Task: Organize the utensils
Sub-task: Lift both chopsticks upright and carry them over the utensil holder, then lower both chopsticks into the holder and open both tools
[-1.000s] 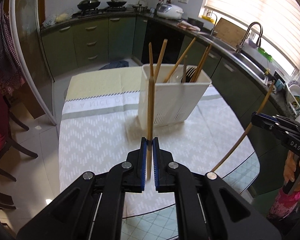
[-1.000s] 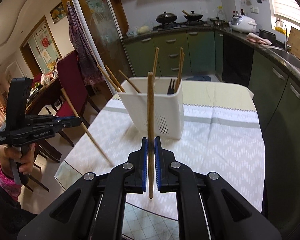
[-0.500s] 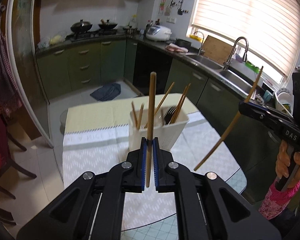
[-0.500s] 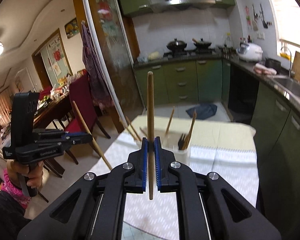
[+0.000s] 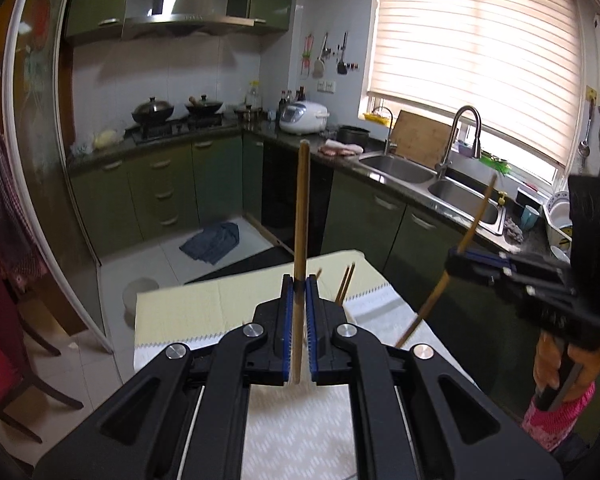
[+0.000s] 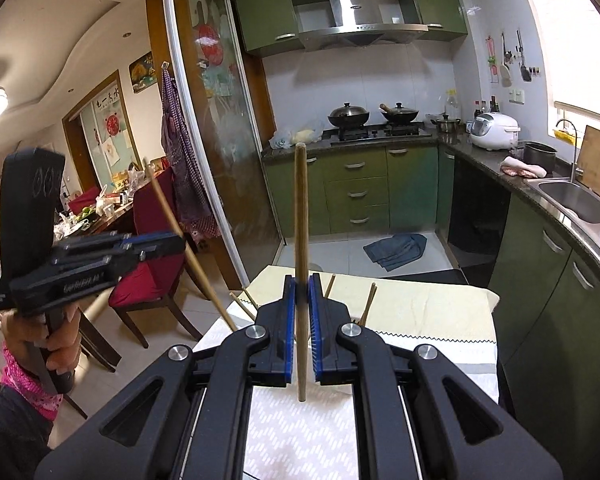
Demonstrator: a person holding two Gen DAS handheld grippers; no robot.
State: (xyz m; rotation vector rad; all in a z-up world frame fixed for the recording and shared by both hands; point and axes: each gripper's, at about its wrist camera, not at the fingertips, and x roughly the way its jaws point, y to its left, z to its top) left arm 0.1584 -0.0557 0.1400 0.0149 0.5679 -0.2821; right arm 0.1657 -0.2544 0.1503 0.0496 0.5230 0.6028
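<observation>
1. Nearest, left wrist view: your left gripper is clamped tight on a chopstick. The stick stands upright at frame centre, its top against the green cabinets and its lower end poking out below the pads.
2. Right wrist view, same picture: right gripper is closed on a second chopstick, also upright at centre frame.
3. Cross-check: each gripper shows in the other's camera, right one at right edge of the left view, left one at left edge of the right view. Each holds its stick on a slant, clear of the table.
4. Just past the fingers, lower centre: tips of more chopsticks stick up behind the gripper bodies. The holder they stand in is hidden, so you can't count what's sorted.
5. Below that, the table with a patterned cloth; no loose utensils on the visible part.
6. Judgement: partly done. Some sticks are already binned; your two are in hand and not yet dropped in.
</observation>
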